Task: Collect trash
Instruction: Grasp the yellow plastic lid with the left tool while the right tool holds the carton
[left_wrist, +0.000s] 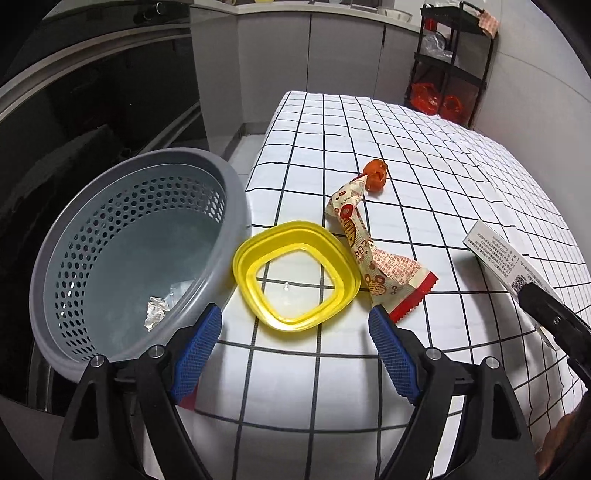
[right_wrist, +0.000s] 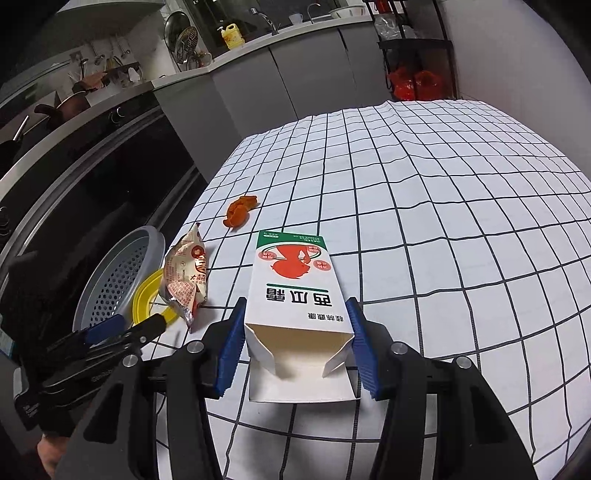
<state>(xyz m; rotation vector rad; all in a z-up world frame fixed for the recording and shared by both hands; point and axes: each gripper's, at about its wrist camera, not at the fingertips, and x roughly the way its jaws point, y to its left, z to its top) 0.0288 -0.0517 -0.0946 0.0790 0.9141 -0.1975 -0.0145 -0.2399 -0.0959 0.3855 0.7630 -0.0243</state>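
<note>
A grey perforated basket (left_wrist: 74, 236) stands at the table's left edge with a crumpled foil scrap (left_wrist: 155, 312) inside; it also shows in the right wrist view (right_wrist: 110, 273). A yellow square lid (left_wrist: 295, 273) lies beside it. A cream and red snack wrapper (left_wrist: 364, 243) and an orange peel (left_wrist: 376, 175) lie beyond. My left gripper (left_wrist: 295, 325) is open, just short of the lid. My right gripper (right_wrist: 295, 321) has its blue pads on both sides of a white open carton (right_wrist: 291, 291) lying on the cloth; whether they press it I cannot tell.
The table carries a white cloth with a black grid (right_wrist: 443, 221). A dark oven front (left_wrist: 92, 103) stands left of the table. Grey cabinets (right_wrist: 295, 74) and a black shelf rack with orange bags (left_wrist: 447, 74) stand behind.
</note>
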